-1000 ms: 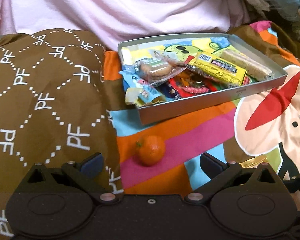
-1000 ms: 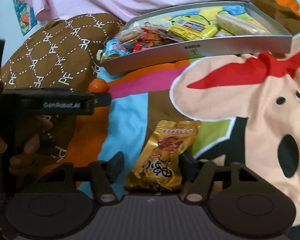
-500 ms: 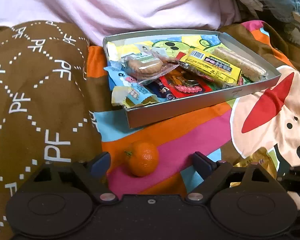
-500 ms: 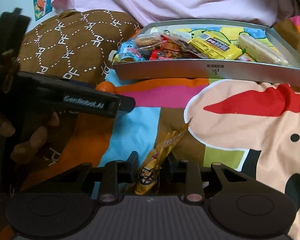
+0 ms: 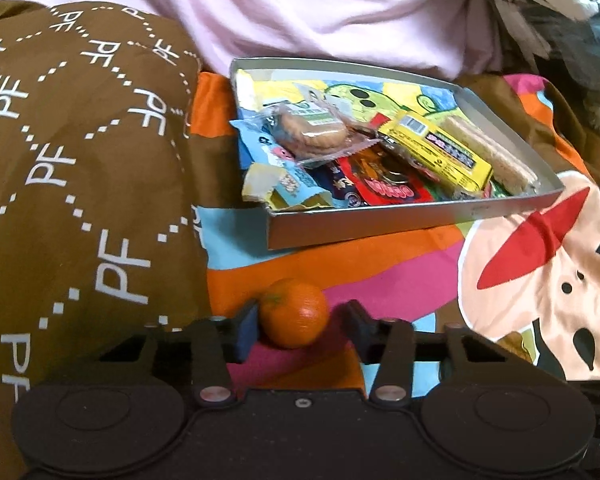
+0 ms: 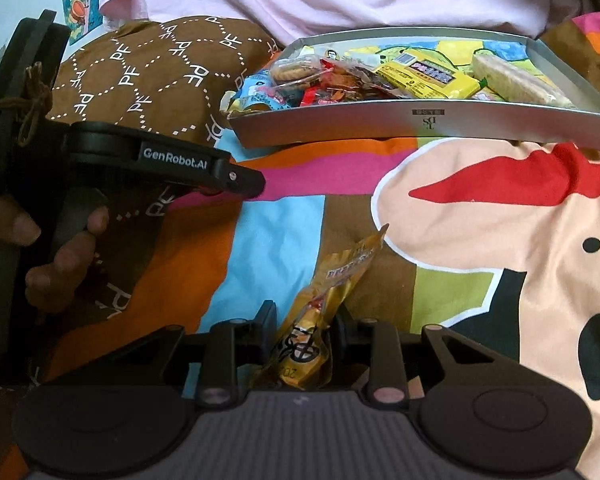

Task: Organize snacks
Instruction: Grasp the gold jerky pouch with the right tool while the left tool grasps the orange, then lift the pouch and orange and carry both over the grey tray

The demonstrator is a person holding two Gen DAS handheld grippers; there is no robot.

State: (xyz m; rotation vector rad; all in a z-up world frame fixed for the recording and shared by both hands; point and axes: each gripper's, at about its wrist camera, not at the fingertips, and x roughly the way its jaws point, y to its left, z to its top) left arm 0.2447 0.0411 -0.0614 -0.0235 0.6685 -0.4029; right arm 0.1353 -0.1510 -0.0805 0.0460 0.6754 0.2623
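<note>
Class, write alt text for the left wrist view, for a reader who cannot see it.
The left claw is closing around a small orange mandarin lying on a colourful patterned blanket, with a gap showing on the fruit's right. Beyond it sits a shallow silver tray filled with wrapped snacks, and a brown patterned cushion lies to the left.

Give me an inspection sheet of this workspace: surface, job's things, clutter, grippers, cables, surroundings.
Surface: colourful cartoon-print bedspread, rumpled; brown PF-print cloth on its left.
Job's things: silver tray holding wrapped snacks, among them a yellow bar and a cookie pack; tangerine and gold snack pouch lie outside the tray.
Clutter: nothing seen.
Grippers: left gripper closing, tangerine between its jaws, right pad not yet touching; right gripper shut on the pouch.
Cables: nothing seen.
Surroundings: pink cloth behind the tray; dark bundle at far right, unclear.
</note>
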